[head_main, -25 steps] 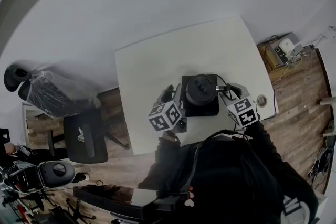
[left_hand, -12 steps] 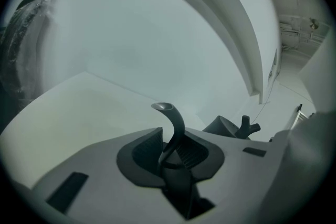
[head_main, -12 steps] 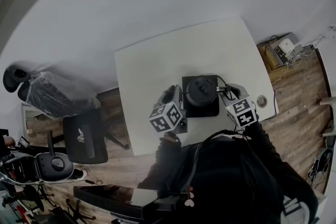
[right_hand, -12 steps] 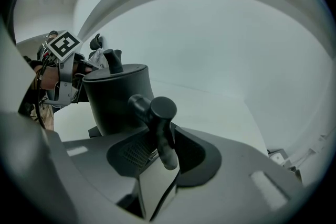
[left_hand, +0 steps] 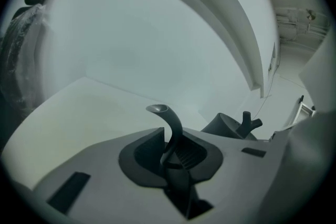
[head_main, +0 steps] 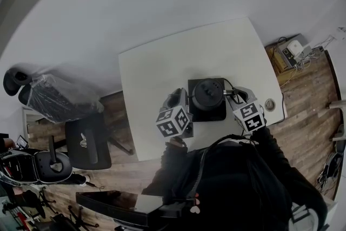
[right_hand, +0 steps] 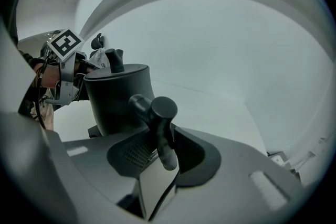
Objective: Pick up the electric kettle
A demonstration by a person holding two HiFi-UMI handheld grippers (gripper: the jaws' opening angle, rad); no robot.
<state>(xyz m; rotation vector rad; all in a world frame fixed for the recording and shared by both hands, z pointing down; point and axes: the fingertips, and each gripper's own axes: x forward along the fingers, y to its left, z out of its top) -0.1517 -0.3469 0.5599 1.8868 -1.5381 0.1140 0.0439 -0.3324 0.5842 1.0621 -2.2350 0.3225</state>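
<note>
kettle (head_main: 207, 93) sits on its base (head_main: 216, 114) on the table (head_main: 162, 70), left gripper (left_hand: 170, 153) just squeezed shut on its thin spout (left_hand: 169, 122) one side, right gripper (right_hand: 157, 150) just squeezed onto its handle (right_hand: 160, 113) the other side.

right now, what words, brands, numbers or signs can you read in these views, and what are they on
No readable text anywhere.
kettle: no brand or label shows.
left marker cube, right marker cube: black-and-white square patterns, no words or numbers.
gear on the floor: too small to read.
</note>
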